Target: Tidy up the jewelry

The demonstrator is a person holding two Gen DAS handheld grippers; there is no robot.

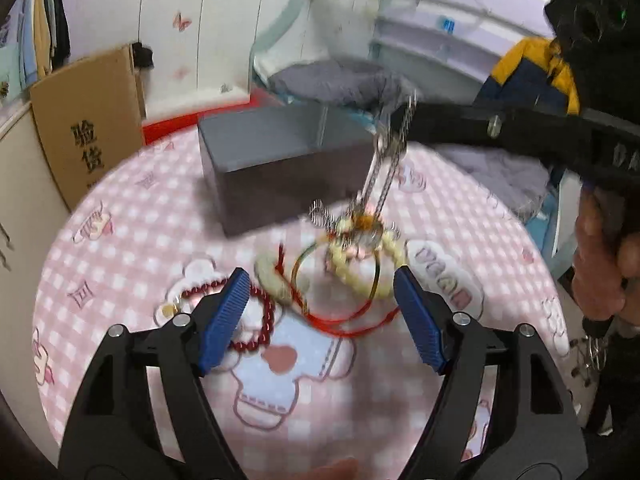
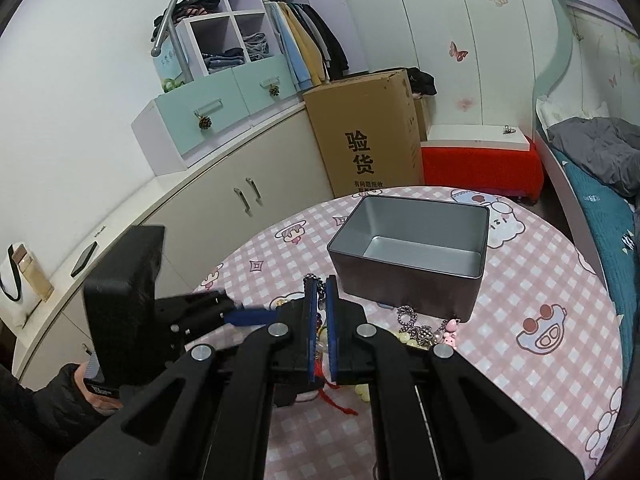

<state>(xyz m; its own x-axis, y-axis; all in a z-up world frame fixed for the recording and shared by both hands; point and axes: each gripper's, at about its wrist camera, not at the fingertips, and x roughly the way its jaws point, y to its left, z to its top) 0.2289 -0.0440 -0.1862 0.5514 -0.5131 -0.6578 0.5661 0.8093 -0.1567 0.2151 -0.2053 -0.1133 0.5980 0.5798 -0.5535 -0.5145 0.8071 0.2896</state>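
A silver metal chain (image 1: 386,168) hangs pinched between the closed blue pads of the right gripper (image 2: 320,280), its lower end on the pile of a cream bead bracelet (image 1: 366,268), thin gold bangle (image 1: 340,270) and red cord (image 1: 344,320). That pile lies just ahead of the left gripper (image 1: 320,300), whose fingers are spread wide and empty; a dark red bead bracelet (image 1: 256,320) sits by its left pad. Beyond stands the open grey rectangular tin (image 2: 412,248) on the pink checked tablecloth (image 1: 120,260).

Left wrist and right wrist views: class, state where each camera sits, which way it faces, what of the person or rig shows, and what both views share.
Left wrist: rides the left claw, facing forward and down at the jewelry pile on the pink checked tablecloth; its open blue fingers frame the pile, and the right claw crosses in holding a silver chain.
Right wrist: rides the right claw, facing across the table toward the cupboards; its fingers pinch the chain, with the left claw at left.
Shared: grey tin box, tablecloth, jewelry, cardboard box.
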